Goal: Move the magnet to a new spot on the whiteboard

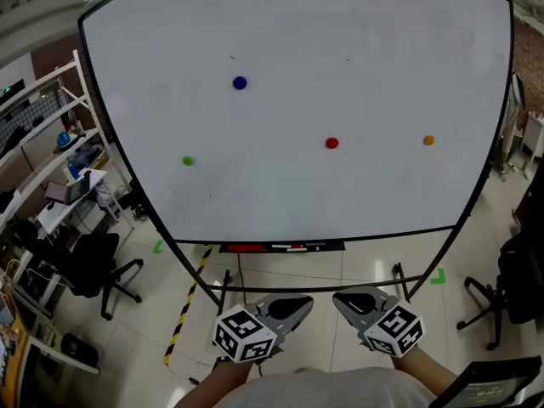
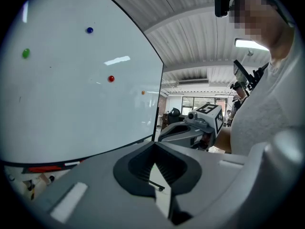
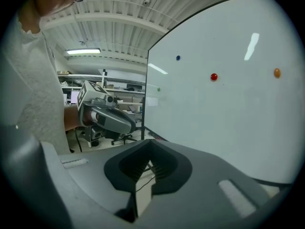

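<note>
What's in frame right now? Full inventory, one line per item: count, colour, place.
whiteboard: 1, white, black stand, centre
blue magnet: 1, blue, board upper left
green magnet: 1, green, board left, lower
red magnet: 1, red, board middle
orange magnet: 1, orange, board right, level with red
pen tray: 1, black, under board's lower edge
office chairs: 2, black, floor left and right of stand
shelving: 1, white, far left
hazard tape: 1 strip, yellow-black, floor by stand's left leg
left tongs: 1, grey, shut, empty, low before board
right tongs: 1, grey, shut, empty, beside left
</note>
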`<state>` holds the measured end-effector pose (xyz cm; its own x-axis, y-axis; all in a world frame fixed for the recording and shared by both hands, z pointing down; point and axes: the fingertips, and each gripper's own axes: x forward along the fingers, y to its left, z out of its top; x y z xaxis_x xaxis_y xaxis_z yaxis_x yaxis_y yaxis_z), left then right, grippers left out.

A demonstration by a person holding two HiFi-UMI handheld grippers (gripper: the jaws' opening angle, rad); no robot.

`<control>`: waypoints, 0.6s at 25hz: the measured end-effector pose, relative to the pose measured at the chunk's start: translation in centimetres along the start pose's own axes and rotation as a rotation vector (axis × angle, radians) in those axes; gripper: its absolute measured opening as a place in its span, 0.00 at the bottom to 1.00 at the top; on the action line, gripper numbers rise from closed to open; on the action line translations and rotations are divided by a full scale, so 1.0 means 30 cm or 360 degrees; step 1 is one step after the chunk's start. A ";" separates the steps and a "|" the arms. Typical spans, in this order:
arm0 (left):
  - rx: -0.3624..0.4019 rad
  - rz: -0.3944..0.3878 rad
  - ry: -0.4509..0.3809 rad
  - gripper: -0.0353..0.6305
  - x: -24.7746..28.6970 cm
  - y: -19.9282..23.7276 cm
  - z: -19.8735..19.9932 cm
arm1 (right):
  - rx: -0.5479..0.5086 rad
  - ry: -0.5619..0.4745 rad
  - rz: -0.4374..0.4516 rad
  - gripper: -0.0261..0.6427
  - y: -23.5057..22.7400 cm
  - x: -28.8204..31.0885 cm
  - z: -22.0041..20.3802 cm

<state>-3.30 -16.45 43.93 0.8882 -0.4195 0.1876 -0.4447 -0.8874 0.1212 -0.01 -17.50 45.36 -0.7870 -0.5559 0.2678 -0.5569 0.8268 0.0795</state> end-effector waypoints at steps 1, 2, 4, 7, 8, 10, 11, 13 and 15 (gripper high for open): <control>-0.0007 -0.0001 -0.0002 0.03 0.003 -0.068 -0.015 | 0.0019 0.0001 0.0025 0.05 0.042 -0.049 -0.023; -0.0012 -0.0003 -0.0004 0.03 0.006 -0.138 -0.029 | 0.0040 -0.0002 0.0054 0.04 0.084 -0.098 -0.042; -0.0020 -0.0009 0.0003 0.03 0.010 -0.272 -0.061 | 0.0072 -0.0014 0.0105 0.04 0.169 -0.194 -0.077; -0.0048 -0.0004 0.0032 0.03 0.002 -0.438 -0.111 | 0.0119 -0.0023 0.0138 0.04 0.274 -0.321 -0.130; -0.0057 -0.0002 0.0043 0.03 -0.006 -0.485 -0.122 | 0.0145 -0.0026 0.0149 0.04 0.303 -0.355 -0.141; -0.0061 0.0006 0.0065 0.03 -0.033 -0.561 -0.132 | 0.0190 -0.0039 0.0175 0.04 0.362 -0.412 -0.147; -0.0060 0.0014 0.0066 0.03 -0.049 -0.587 -0.129 | 0.0195 -0.0048 0.0183 0.04 0.390 -0.435 -0.143; -0.0048 0.0023 0.0048 0.03 -0.074 -0.623 -0.112 | 0.0174 -0.0066 0.0180 0.04 0.434 -0.470 -0.127; -0.0020 0.0016 0.0030 0.03 -0.089 -0.650 -0.090 | 0.0153 -0.0081 0.0165 0.04 0.462 -0.494 -0.109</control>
<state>2.68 2.48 43.69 0.8814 -0.4243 0.2074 -0.4549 -0.8808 0.1312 4.79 2.48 45.65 -0.8528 -0.4735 0.2204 -0.4927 0.8693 -0.0389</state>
